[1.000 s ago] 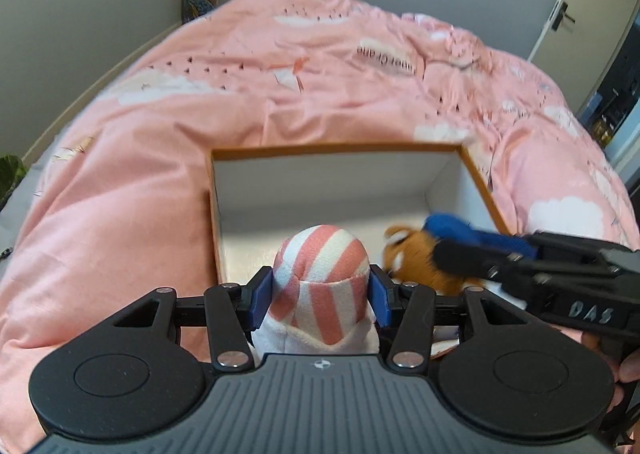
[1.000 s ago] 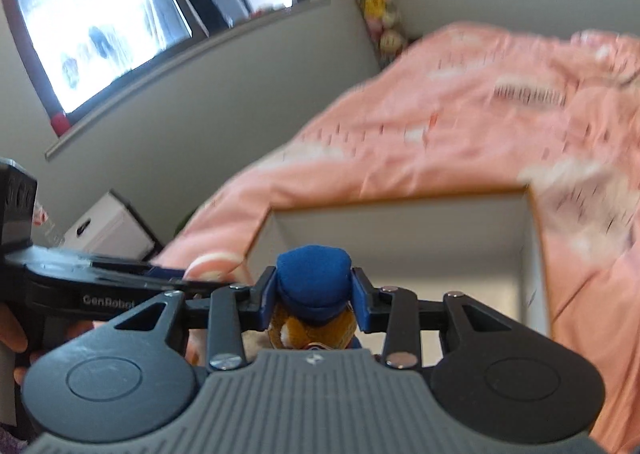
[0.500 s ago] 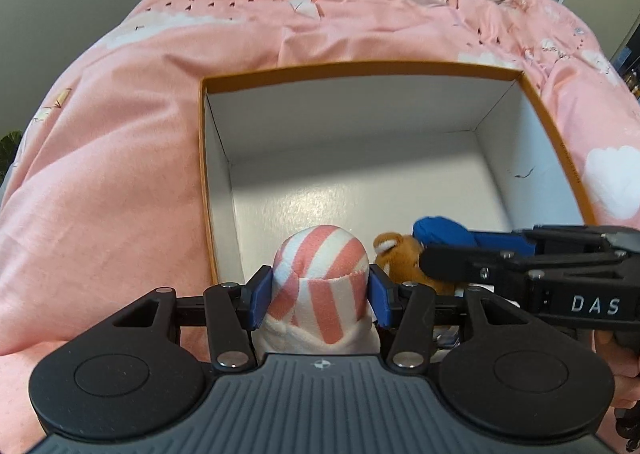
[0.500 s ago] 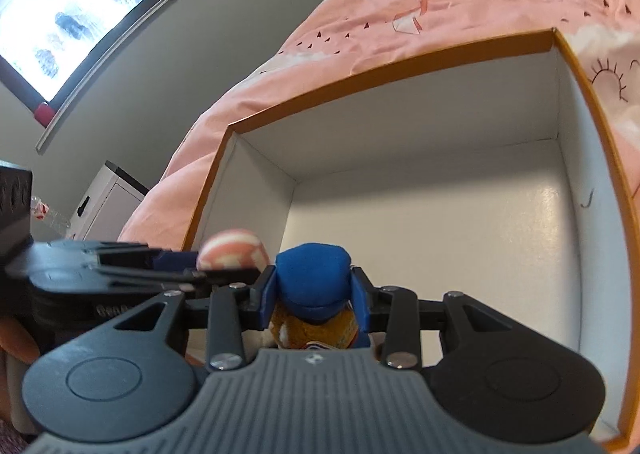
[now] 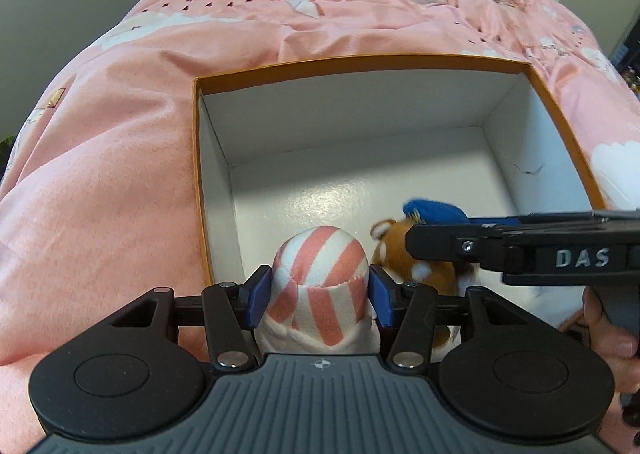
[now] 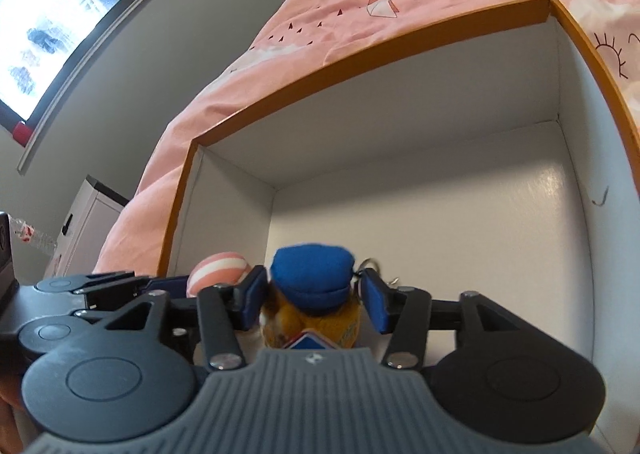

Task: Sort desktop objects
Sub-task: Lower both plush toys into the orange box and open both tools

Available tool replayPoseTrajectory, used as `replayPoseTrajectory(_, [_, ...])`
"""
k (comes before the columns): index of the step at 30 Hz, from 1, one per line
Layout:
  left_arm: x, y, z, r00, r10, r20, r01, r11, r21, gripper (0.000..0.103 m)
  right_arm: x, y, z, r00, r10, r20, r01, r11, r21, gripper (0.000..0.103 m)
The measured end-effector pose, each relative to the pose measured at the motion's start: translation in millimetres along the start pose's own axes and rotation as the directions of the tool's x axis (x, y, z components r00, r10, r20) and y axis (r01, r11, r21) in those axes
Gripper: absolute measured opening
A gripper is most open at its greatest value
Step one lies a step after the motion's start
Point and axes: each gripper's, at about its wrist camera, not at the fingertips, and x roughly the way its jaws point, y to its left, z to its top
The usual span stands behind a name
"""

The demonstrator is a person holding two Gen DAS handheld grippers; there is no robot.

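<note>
— While we're counting, what is the biggest thing?
— One bed, under one pink quilt (image 5: pixel 168 102) printed with clouds and paper cranes. On the quilt sits one box (image 5: pixel 360 68), open at the top, with an orange rim and white inside.

— And in the box?
— Two soft toys, both at its near end. One is a striped toy (image 5: pixel 320 266), pink and white. The other is a brown bear (image 5: pixel 404 242) in a blue cap. They lie just beside each other, the striped one nearer the left wall.

— How many hand-held grippers?
— Two. The left hand-held gripper (image 5: pixel 320 294) has both blue pads pressed on the striped toy, pinching it low in the box. In the right wrist view the right hand-held gripper (image 6: pixel 316 296) is over the bear, and its jaws are opening: a gap shows between the right pad and the cap, so the bear lies between them unpinched.

— Anything small?
— One metal key ring (image 6: pixel 370 264) shows by the bear's cap. One thin dark mark (image 5: pixel 530 170) is on the box's right wall. Part of a person's hand (image 5: pixel 608 338) shows on the right tool's handle.
</note>
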Motion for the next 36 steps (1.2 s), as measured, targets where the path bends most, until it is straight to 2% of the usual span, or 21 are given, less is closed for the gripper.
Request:
replayPoseTrajectory(5, [-3, 2, -1, 1.000, -0.018, -0.003, 0.018, 1.000, 0.006, 0.059, -21, 3, -4, 0.999, -0.016, 0.032, 0.017, 1.000, -0.025, 0.069])
replayPoseTrajectory(7, [-2, 3, 1, 1.000, -0.026, -0.007, 0.026, 1.000, -0.001, 0.059, -22, 5, -4, 1.000, -0.013, 0.010, 0.014, 0.999, -0.044, 0.069])
replayPoseTrajectory(10, [-1, 6, 4, 0.999, -0.044, -0.013, 0.044, 0.999, -0.012, 0.059, -11, 12, -3, 0.997, -0.062, -0.042, 0.058, 0.994, -0.097, 0.068])
replayPoseTrajectory(16, [-1, 12, 8, 0.998, -0.070, 0.001, 0.070, 0.997, -0.035, 0.061, 21, 5, -11, 0.982, -0.115, -0.151, 0.099, 0.989, -0.111, 0.045])
replayPoseTrajectory(17, [-1, 13, 9, 0.997, -0.075, 0.000, 0.075, 0.996, -0.037, 0.061, 26, 4, -11, 0.979, -0.124, -0.164, 0.107, 0.988, -0.113, 0.037])
replayPoseTrajectory(18, [-1, 13, 8, 0.997, -0.080, 0.002, 0.080, 0.996, -0.036, 0.061, 29, 3, -11, 0.977, -0.122, -0.173, 0.103, 0.988, -0.112, 0.032])
replayPoseTrajectory(22, [-5, 12, 8, 0.997, -0.075, 0.005, 0.075, 0.997, -0.027, 0.064, 34, 9, -10, 0.973, -0.133, -0.189, 0.103, 0.982, -0.156, 0.030])
replayPoseTrajectory(26, [-16, 18, 10, 0.994, -0.104, 0.019, 0.105, 0.992, -0.066, 0.072, 42, 16, -11, 0.968, -0.112, -0.226, 0.068, 0.979, -0.195, 0.028])
replayPoseTrajectory(30, [-31, 19, 9, 0.995, -0.087, 0.054, 0.091, 0.994, -0.066, 0.072, 46, 19, -12, 0.964, -0.085, -0.251, 0.038, 0.981, -0.188, 0.027])
replayPoseTrajectory(32, [-37, 18, 7, 0.993, -0.089, 0.072, 0.094, 0.994, -0.065, 0.072, 50, 21, -13, 0.962, -0.098, -0.254, 0.047, 0.978, -0.201, 0.027])
replayPoseTrajectory(36, [-47, 11, 2, 0.991, -0.035, 0.129, 0.042, 0.998, -0.055, 0.072, 53, 25, -15, 0.960, -0.123, -0.253, 0.067, 0.973, -0.219, 0.027])
